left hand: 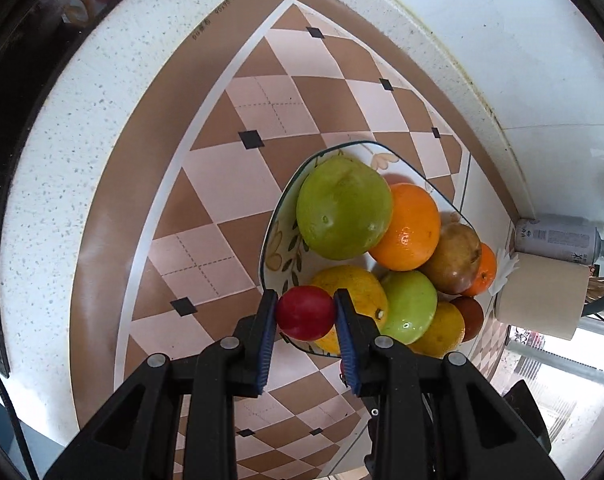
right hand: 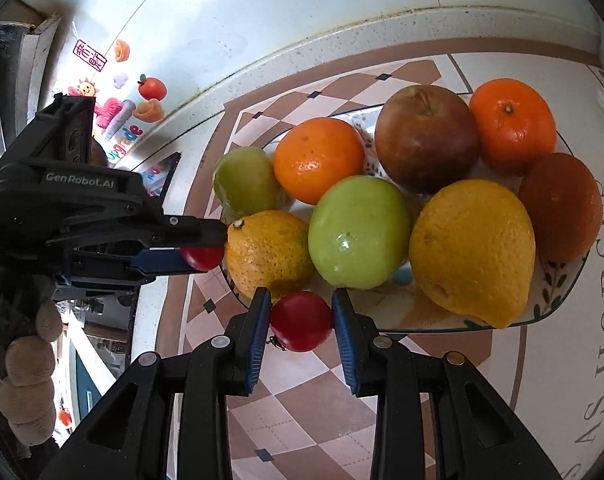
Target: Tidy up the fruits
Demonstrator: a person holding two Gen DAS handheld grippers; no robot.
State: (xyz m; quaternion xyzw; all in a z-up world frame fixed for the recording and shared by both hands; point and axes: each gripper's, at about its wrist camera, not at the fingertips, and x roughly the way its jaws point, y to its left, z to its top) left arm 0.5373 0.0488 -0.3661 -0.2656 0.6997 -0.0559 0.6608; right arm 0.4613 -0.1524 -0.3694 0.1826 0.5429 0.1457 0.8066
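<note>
A patterned plate (left hand: 275, 236) (right hand: 558, 300) holds several fruits: green apples (left hand: 342, 208) (right hand: 358, 232), oranges (left hand: 410, 228) (right hand: 318, 160), lemons (right hand: 474, 252) and a brownish apple (right hand: 426, 144). My left gripper (left hand: 306, 312) is shut on a small red fruit (left hand: 306, 312) at the plate's near rim; it also shows in the right wrist view (right hand: 203, 258). My right gripper (right hand: 301, 322) is shut on a second small red fruit (right hand: 301, 322) just in front of the plate's edge.
The plate sits on a brown and pink diamond-patterned mat (left hand: 229, 184) on a white speckled counter (left hand: 61, 160). A paper roll (left hand: 542, 296) and a can (left hand: 554, 240) stand at the right. A wall with stickers (right hand: 149, 92) is behind.
</note>
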